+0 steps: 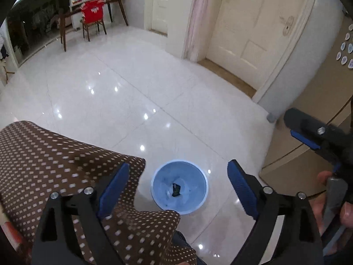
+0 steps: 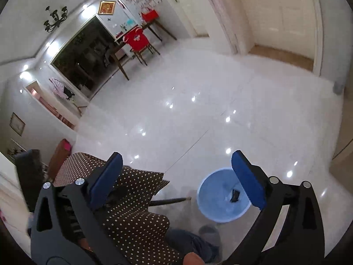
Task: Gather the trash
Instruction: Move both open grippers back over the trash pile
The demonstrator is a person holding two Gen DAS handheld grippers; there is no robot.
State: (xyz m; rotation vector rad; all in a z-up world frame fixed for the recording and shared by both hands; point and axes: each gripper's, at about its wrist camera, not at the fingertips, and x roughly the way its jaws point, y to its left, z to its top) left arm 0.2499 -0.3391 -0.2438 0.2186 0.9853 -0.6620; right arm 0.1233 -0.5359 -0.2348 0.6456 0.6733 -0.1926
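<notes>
Left gripper hangs with jaws spread wide, nothing between the blue pads. Below and straight ahead of it, framed between the fingers, sits a light blue trash bin on the glossy white tile floor, with a small dark piece of trash lying inside on pale contents. Brown polka-dot cloth drapes under and behind the left finger. Right gripper is also wide apart and empty; in its own view the same bin lies low, partly behind its right finger, dark trash visible inside. From the left wrist view the right gripper shows off to the right, a person's hand on its handle.
</notes>
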